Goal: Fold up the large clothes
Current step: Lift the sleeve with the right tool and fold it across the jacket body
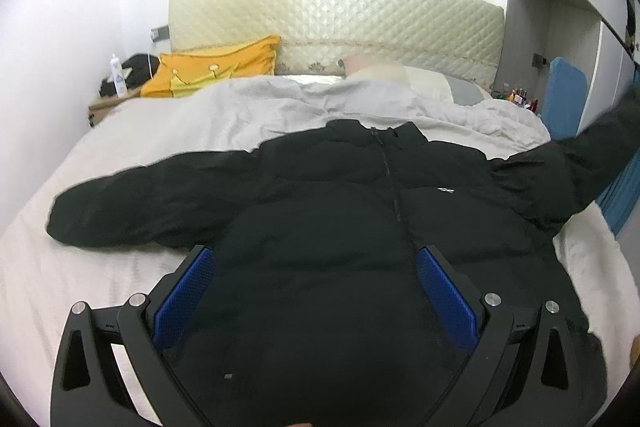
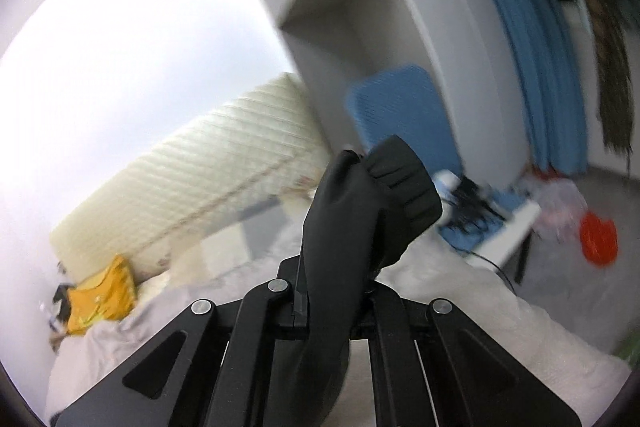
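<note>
A black puffer jacket (image 1: 340, 211) lies front up on the bed, zipped, collar toward the headboard. Its left sleeve (image 1: 132, 199) rests flat on the sheet. Its right sleeve (image 1: 576, 163) is lifted up and out to the right. My left gripper (image 1: 316, 255) is open above the jacket's lower body, blue pads (image 1: 184, 295) wide apart and holding nothing. My right gripper (image 2: 332, 267) is shut on the right sleeve's cuff (image 2: 380, 195), which sticks up between the fingers above the bed's right side.
The bed (image 1: 80, 267) has a pale sheet and a rumpled grey duvet (image 1: 260, 107) near the quilted headboard (image 1: 340, 23). A yellow pillow (image 1: 212, 67) lies at the back left. A blue chair (image 2: 400, 107), wardrobe (image 2: 440, 39) and red object (image 2: 598, 237) stand to the right.
</note>
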Available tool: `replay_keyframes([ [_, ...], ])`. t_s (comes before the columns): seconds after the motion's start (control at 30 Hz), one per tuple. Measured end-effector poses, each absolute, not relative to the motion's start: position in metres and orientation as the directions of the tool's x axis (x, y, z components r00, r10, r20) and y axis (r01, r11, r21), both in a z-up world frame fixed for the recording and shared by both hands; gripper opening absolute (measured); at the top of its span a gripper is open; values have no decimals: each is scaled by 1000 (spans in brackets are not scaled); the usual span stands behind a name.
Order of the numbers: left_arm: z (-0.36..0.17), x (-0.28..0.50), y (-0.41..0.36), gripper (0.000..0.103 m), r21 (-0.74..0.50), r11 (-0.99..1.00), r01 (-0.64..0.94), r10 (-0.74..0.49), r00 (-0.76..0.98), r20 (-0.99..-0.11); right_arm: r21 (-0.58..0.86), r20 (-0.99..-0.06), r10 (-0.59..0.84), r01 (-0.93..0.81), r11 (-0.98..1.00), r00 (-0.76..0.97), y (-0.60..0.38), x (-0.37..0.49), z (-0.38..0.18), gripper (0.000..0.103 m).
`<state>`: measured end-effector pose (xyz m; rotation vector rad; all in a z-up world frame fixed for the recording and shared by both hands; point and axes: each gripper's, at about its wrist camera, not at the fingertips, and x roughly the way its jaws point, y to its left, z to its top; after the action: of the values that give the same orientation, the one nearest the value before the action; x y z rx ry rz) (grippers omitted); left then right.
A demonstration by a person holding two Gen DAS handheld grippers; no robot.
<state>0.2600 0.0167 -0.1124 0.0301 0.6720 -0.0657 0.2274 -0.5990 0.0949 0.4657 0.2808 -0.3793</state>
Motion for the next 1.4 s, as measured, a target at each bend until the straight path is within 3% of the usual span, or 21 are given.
replay_keyframes([
  [0.23, -108, 245, 35, 101, 43, 996, 83, -40, 792, -610, 270, -301, -198, 282, 921, 933, -461, 258, 156, 4],
  [0.47, -110, 241, 56, 101, 20, 997, 78, -50, 796, -604, 197, -322, -70, 139, 971, 944, -342, 296, 146, 7],
  [0.73, -118, 254, 80, 101, 32, 999, 41, -13, 788, -616, 181, -419, 125, -52, 982, 899, -219, 333, 71, 7],
  [0.97, -123, 262, 100, 101, -3, 1000, 5, -6, 779, -627, 133, -578, 247, -209, 969, 778, -122, 349, -37, 8],
  [1.2, -133, 266, 101, 101, -15, 1000, 14, -20, 763, -646, 116, -706, 277, -279, 953, 652, -61, 353, -136, 8],
  [1.4, -142, 274, 100, 101, -31, 999, 21, -36, 745, -666, 159, -729, 300, -274, 948, 615, -68, 350, -155, 12],
])
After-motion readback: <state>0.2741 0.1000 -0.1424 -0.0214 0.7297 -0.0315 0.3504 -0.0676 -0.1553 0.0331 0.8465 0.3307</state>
